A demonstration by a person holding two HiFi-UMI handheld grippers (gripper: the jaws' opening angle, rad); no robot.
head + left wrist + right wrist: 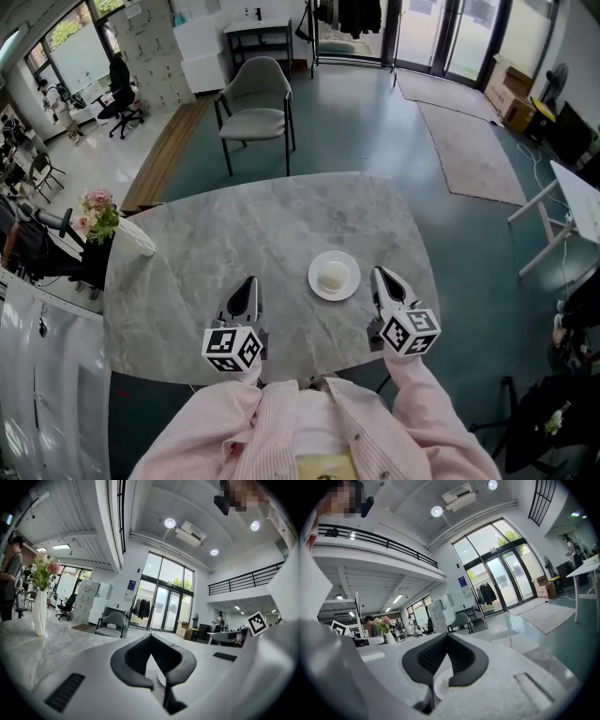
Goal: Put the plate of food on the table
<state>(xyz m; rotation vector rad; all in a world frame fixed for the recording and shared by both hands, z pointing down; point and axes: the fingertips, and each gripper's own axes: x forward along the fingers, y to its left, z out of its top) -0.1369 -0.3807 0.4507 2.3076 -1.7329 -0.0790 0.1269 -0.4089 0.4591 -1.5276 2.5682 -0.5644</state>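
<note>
The right gripper [381, 274], a pale grey two-jaw claw with a marker cube at its back, has its dark pads pressed together at the tips with nothing pinched between them; the right gripper view shows the same closed point [446, 635]. The left gripper [249, 281] is of the same make and is likewise pressed together and empty, its tips meeting in the left gripper view [150, 636]. Both claws point away from the person over the near part of the grey marbled table with rounded corners [253, 230], the left one near the table's middle line and the right one towards its right side.

The small round white plate [319, 288] lies flat on the table top between the two claws, just beside the right gripper's tip and apart from it, and farther from the left one. A pale rounded piece of food [332, 277] sits in the plate's middle. In the right gripper view part of the plate's white rim [439, 687] shows low down through the gap behind the closed tips.

At the table's left edge stands a white vase of pink flowers [97, 217], also seen in the left gripper view [40, 603]. Beyond the far edge a grey padded chair with dark legs [255, 101] stands on the teal floor [375, 131], well apart from the table. The person's pink striped sleeves [230, 417] fill the bottom of the head view
</note>
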